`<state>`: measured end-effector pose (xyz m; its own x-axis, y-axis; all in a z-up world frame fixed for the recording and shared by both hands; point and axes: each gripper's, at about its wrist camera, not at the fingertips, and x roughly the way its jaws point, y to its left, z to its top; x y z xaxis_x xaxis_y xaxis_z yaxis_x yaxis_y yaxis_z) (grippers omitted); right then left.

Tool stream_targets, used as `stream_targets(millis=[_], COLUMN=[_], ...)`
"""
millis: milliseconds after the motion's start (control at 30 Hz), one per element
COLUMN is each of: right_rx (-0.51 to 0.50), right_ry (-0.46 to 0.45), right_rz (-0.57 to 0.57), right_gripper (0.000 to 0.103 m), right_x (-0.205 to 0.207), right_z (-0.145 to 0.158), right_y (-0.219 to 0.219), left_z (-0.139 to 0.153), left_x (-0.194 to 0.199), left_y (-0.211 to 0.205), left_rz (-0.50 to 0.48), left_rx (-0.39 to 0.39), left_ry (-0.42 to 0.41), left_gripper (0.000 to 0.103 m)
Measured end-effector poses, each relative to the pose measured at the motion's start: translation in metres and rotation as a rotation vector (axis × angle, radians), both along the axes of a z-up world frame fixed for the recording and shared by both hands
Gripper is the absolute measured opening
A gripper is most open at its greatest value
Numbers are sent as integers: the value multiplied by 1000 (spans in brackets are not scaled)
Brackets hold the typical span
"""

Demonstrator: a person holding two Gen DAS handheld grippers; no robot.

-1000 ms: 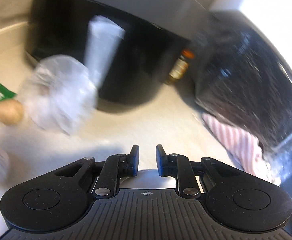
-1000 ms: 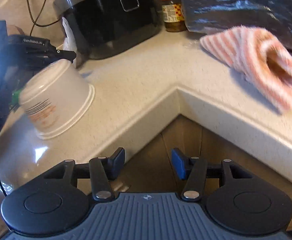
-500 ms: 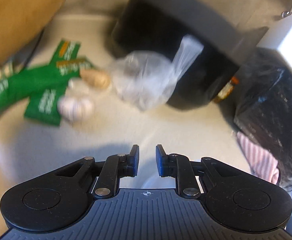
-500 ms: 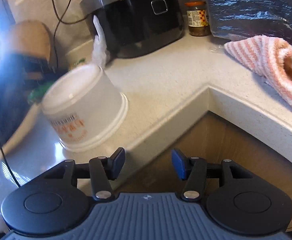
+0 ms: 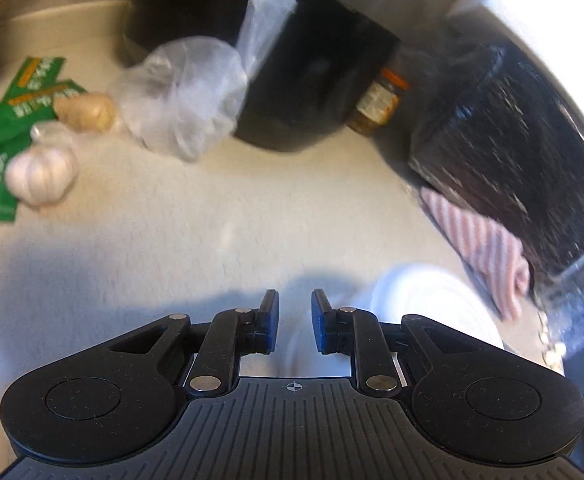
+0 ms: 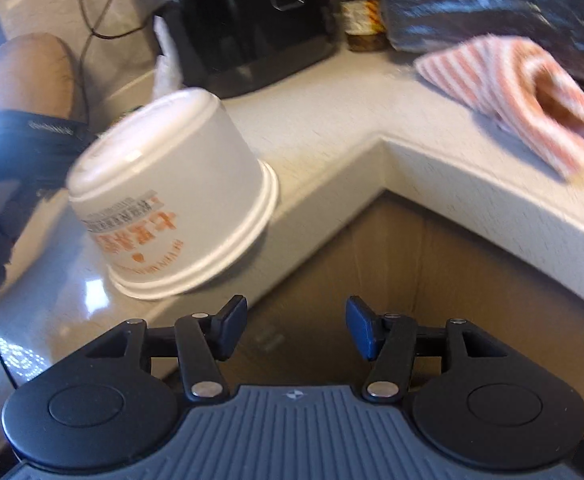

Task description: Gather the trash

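A white paper bowl (image 6: 172,204) with orange print lies upside down near the counter's inner corner; its white bottom shows in the left wrist view (image 5: 428,320), just right of my left gripper (image 5: 295,326). The left gripper's jaws stand slightly apart and hold nothing. My right gripper (image 6: 296,328) is open and empty, off the counter edge, below and right of the bowl. A crumpled clear plastic bag (image 5: 188,96) leans on the black cooker (image 5: 292,60). Green wrappers (image 5: 8,128) lie at the far left.
A garlic bulb (image 5: 40,178) and a ginger piece (image 5: 86,112) lie by the wrappers. A jar (image 5: 378,102) stands beside the cooker. A striped cloth (image 6: 524,96) and a black bag (image 5: 524,148) lie on the right. A wooden cabinet (image 6: 432,280) stands under the counter.
The left gripper has swung right and lower, so the bowl now appears beside it. The right gripper has moved closer to the bowl. Both grippers keep the same opening.
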<state>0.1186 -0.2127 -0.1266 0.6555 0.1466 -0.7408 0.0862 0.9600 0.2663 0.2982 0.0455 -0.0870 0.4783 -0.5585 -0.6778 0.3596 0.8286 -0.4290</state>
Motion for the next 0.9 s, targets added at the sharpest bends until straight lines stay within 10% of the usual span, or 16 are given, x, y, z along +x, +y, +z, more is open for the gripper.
stream_targets(millis=[267, 700, 900], right_rx=[85, 172, 2], right_ry=[-31, -345, -315], right_rz=[11, 121, 235], right_gripper=[55, 52, 65], right_x=[11, 34, 90], right_z=[-14, 99, 116], right_y=[-4, 6, 55], left_z=[-12, -7, 13], left_x=[25, 7, -18], left_y=[-30, 2, 59], left_rz=[-36, 36, 274], left_rx=[39, -1, 3], left_ry=[35, 53, -8], left_gripper=[20, 12, 14])
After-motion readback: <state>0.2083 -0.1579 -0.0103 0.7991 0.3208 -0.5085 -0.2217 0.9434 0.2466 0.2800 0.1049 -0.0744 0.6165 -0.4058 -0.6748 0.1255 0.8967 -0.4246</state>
